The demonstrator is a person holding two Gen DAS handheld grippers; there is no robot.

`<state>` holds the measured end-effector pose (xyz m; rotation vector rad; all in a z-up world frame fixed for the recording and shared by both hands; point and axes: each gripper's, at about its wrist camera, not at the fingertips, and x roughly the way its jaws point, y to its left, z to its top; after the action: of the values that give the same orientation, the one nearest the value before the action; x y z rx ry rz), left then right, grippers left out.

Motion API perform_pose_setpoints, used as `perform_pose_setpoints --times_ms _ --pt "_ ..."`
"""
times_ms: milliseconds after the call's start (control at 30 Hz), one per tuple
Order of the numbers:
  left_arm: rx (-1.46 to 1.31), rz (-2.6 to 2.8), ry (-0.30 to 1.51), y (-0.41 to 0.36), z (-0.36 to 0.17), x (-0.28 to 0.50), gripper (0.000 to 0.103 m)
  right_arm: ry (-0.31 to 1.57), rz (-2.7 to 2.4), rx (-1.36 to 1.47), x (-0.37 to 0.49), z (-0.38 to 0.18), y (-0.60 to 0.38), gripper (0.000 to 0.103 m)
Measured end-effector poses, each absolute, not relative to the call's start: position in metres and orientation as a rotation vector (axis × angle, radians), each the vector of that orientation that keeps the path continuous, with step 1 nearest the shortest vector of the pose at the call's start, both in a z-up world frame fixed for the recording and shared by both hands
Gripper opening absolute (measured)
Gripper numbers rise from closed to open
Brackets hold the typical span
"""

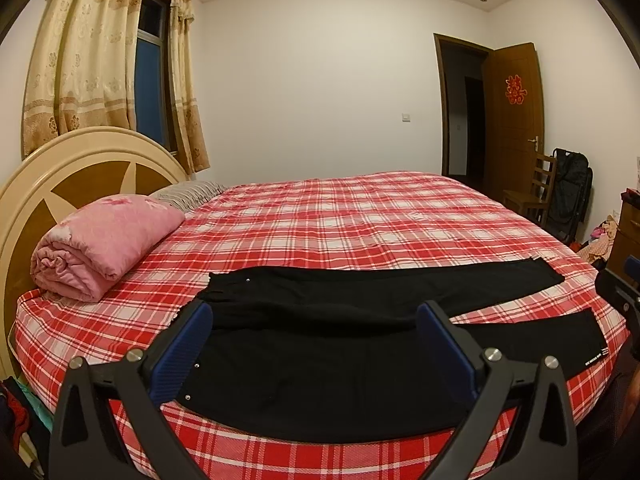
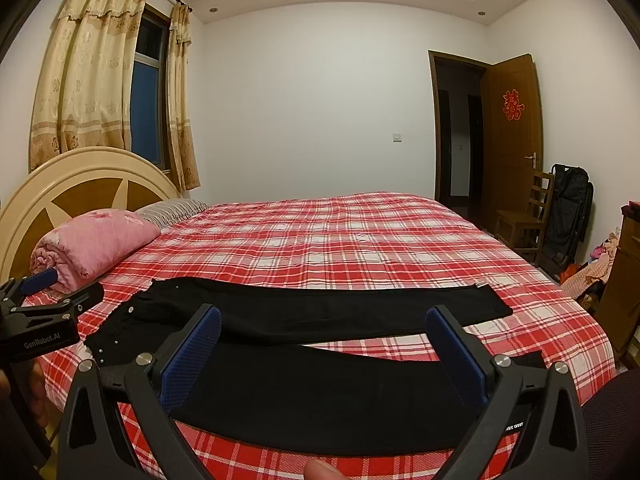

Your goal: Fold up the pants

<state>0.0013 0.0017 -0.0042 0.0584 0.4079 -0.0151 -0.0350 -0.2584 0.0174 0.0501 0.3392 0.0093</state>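
From the left wrist, the left tongs (image 1: 314, 344) stand wide apart and empty above black pants (image 1: 360, 312) spread flat on the red plaid bed (image 1: 340, 220), waist toward a pink quilt (image 1: 104, 240). From the right wrist, the right tongs (image 2: 324, 346) likewise gape, holding nothing, over the near leg.

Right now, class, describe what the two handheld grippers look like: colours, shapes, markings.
Both grippers, left and right, have black angular frames with silver bolts. Their fingers carry blue dimpled pads. The left gripper's body reads "GenRobot.AI" in white.
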Motion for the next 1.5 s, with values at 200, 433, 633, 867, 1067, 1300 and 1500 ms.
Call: perform_pose_setpoints --times_ms 200,433,633,867,1067,1300,1500 --pt "0.06 -0.015 0.409 0.001 -0.005 0.001 0.103 0.339 0.009 0.048 -0.035 0.017 -0.258 0.102" --pt "0.062 -0.013 0.411 -0.001 -0.007 0.0 0.103 0.346 0.008 0.046 -0.033 0.015 -0.256 0.102" --pt "0.061 -0.013 0.413 -0.002 -0.008 0.001 0.103 0.349 0.007 0.044 -0.033 0.014 -0.255 0.102" --pt "0.062 -0.015 0.417 -0.002 -0.011 0.001 0.103 0.361 0.006 0.041 -0.03 0.01 -0.254 0.102" --pt "0.06 -0.015 0.421 -0.002 -0.012 0.002 0.103 0.369 0.005 0.037 -0.028 0.008 -0.253 0.102" --pt "0.063 -0.018 0.438 -0.001 -0.025 0.011 0.103 0.39 -0.002 0.024 -0.019 -0.002 -0.249 0.102" --pt "0.112 0.001 0.476 0.033 -0.052 0.052 0.103 0.474 0.03 0.016 0.008 -0.031 -0.257 0.102"
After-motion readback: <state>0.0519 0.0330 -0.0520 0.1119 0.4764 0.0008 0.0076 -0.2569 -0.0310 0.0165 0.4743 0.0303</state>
